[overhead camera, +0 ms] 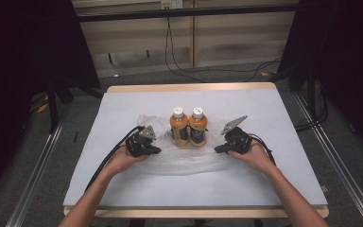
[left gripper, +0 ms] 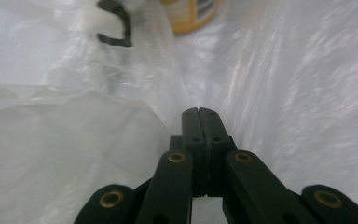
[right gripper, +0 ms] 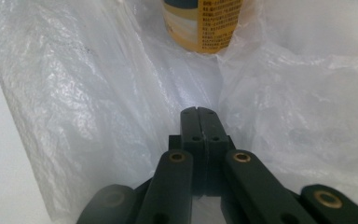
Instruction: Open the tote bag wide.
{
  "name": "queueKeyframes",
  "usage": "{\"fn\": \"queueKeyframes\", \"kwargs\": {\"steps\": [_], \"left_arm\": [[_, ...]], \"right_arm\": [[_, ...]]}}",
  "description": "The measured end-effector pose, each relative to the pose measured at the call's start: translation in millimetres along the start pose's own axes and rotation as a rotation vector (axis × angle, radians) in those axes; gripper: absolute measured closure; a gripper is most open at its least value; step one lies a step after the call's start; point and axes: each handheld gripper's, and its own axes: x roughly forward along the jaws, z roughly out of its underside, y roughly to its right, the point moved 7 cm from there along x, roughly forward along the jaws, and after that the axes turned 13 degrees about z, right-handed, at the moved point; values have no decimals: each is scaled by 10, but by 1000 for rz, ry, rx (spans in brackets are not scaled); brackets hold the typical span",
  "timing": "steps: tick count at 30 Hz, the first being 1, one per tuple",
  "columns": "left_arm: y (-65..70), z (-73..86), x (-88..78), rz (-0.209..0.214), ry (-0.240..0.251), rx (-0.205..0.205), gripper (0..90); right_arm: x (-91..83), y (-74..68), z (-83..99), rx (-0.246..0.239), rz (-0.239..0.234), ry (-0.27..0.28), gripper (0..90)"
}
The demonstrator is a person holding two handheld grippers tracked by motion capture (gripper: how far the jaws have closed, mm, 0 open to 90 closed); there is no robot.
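Note:
Two orange juice bottles with white caps, one on the left [overhead camera: 179, 126] and one on the right [overhead camera: 197, 126], stand side by side on a crumpled clear plastic bag [overhead camera: 184, 163] in the middle of the table. My left gripper [overhead camera: 157, 150] lies at the bag's left edge, and my right gripper [overhead camera: 218, 149] lies at its right edge. In the left gripper view the jaws [left gripper: 198, 111] are pressed together, and folds of the film [left gripper: 74, 140] run into their tip. The right gripper view shows the same: jaws [right gripper: 198, 110] shut, with creases of the bag [right gripper: 98, 93] meeting at them below a bottle [right gripper: 200, 23].
The table has a white top [overhead camera: 274, 165] with a wooden rim. Black cables trail from both grippers toward the person. Dark curtains hang on both sides, and cables lie on the floor beyond the far edge.

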Motion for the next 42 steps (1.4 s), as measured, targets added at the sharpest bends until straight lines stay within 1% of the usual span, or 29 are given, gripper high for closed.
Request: {"fn": "queueKeyframes", "kwargs": {"steps": [1, 4, 5, 7, 8, 9, 10, 12, 13, 14, 15, 16, 17, 19, 21, 23, 26, 27, 28, 29, 31, 32, 33, 35, 36, 38, 39, 40, 42], "left_arm": [[14, -60, -24, 1, 24, 11, 900], [12, -193, -59, -8, 47, 34, 900], [10, -244, -59, -4, 55, 42, 900], [3, -335, -36, -23, 37, 60, 900], [6, -359, -31, -18, 23, 65, 900], [5, -397, -13, -20, 33, 73, 900], [3, -424, -10, -16, 27, 73, 900], [-7, -468, 7, -19, 21, 80, 900], [-1, -491, 22, -17, 26, 76, 900], [-3, -510, 36, -25, 22, 85, 900], [0, -522, 53, -22, 20, 82, 900], [-14, -527, 67, -25, 6, 94, 900], [-31, -523, 110, -26, -6, 82, 900], [-77, -500, 161, -28, -24, 80, 900], [-122, -464, 211, -44, -49, 74, 900], [-154, -413, 256, -52, -75, 74, 900], [-207, -317, 290, -76, -119, 70, 900], [-216, -309, 282, -68, -97, 62, 900], [-231, -291, 264, -79, -111, 63, 900], [-237, -286, 262, -91, -111, 60, 900], [-266, -276, 238, -110, -148, 71, 900], [-289, -272, 225, -132, -174, 77, 900], [-304, -271, 217, -137, -188, 82, 900], [-330, -260, 206, -139, -193, 80, 900], [-336, -251, 200, -145, -196, 69, 900], [-376, -231, 171, -148, -211, 76, 900], [-385, -221, 163, -144, -211, 72, 900], [-394, -206, 150, -140, -221, 69, 900], [-404, -194, 138, -148, -236, 70, 900]], "right_arm": [[1, 10, -3, -10, 2, 2, 900], [-2, 16, -26, 1, 7, 1, 900], [-5, 26, -54, -8, 7, 16, 900], [-34, 27, -113, -15, 17, 27, 900], [-48, 19, -154, -23, 21, 34, 900], [-54, 9, -178, -27, 21, 37, 900], [-59, -3, -209, -34, 19, 40, 900], [-58, -18, -257, -56, 36, 21, 900], [-50, -20, -282, -65, 34, 20, 900], [-45, -17, -301, -71, 42, 10, 900], [-40, -12, -319, -73, 42, 4, 900], [-29, 0, -337, -81, 44, 5, 900], [-20, 5, -347, -72, 49, -5, 900], [27, 31, -348, -72, 53, -16, 900], [58, 34, -342, -72, 54, -23, 900], [95, 35, -326, -87, 60, -39, 900], [138, 30, -294, -108, 76, -70, 900], [152, 40, -285, -121, 87, -76, 900], [169, 50, -269, -138, 96, -85, 900], [168, 50, -265, -140, 93, -84, 900], [161, 55, -261, -148, 103, -94, 900], [158, 61, -260, -169, 114, -100, 900], [151, 67, -257, -188, 130, -113, 900], [139, 82, -249, -218, 160, -138, 900], [132, 85, -244, -222, 165, -150, 900], [125, 109, -236, -229, 162, -153, 900], [121, 114, -226, -225, 157, -155, 900], [114, 135, -219, -232, 164, -160, 900], [96, 169, -195, -238, 164, -171, 900]]}}
